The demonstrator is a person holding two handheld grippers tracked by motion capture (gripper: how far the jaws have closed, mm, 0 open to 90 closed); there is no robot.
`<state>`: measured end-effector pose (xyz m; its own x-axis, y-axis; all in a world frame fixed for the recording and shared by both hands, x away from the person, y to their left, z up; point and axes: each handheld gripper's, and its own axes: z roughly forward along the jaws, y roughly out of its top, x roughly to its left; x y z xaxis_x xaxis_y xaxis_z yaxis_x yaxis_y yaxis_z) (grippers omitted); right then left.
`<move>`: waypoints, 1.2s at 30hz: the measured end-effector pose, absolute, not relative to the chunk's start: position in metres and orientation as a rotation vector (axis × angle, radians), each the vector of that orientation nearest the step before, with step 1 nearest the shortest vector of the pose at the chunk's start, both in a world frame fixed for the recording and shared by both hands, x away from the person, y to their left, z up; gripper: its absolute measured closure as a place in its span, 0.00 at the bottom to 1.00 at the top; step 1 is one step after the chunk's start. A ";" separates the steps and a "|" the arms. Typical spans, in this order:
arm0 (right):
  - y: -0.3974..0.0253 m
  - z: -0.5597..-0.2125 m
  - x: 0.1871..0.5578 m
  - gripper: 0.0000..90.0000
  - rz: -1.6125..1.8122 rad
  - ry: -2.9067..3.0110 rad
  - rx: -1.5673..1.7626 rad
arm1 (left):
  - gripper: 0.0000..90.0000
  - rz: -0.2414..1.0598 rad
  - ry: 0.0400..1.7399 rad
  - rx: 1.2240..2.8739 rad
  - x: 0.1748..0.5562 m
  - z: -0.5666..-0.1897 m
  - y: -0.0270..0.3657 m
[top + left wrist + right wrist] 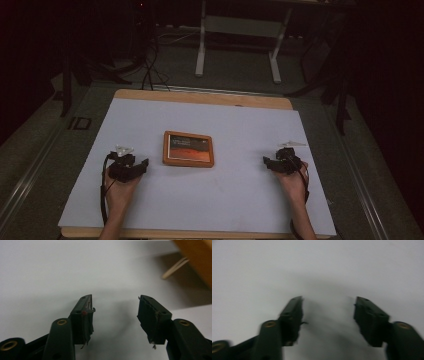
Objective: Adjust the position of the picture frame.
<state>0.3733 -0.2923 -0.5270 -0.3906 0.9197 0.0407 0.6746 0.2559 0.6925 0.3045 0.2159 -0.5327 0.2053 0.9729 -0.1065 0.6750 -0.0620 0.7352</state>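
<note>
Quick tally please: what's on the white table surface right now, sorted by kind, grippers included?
Orange-framed picture frame: 1, lying flat mid-table
Black grippers: 2, the left gripper and the right gripper, both open and holding nothing
Total: 3

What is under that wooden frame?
The frame lies flat on a white sheet that covers the table. The patch right beneath the frame is hidden.
</note>
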 end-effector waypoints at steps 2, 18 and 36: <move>-0.289 -0.523 0.371 0.56 0.934 2.175 1.429 | 0.53 0.539 1.509 1.809 0.303 -0.530 0.215; -0.278 -0.515 0.360 0.56 1.021 2.206 1.332 | 0.44 0.399 1.362 1.758 0.288 -0.514 0.204; -0.213 -0.497 0.371 0.53 1.092 2.356 1.075 | 0.26 0.277 1.371 1.757 0.316 -0.520 0.164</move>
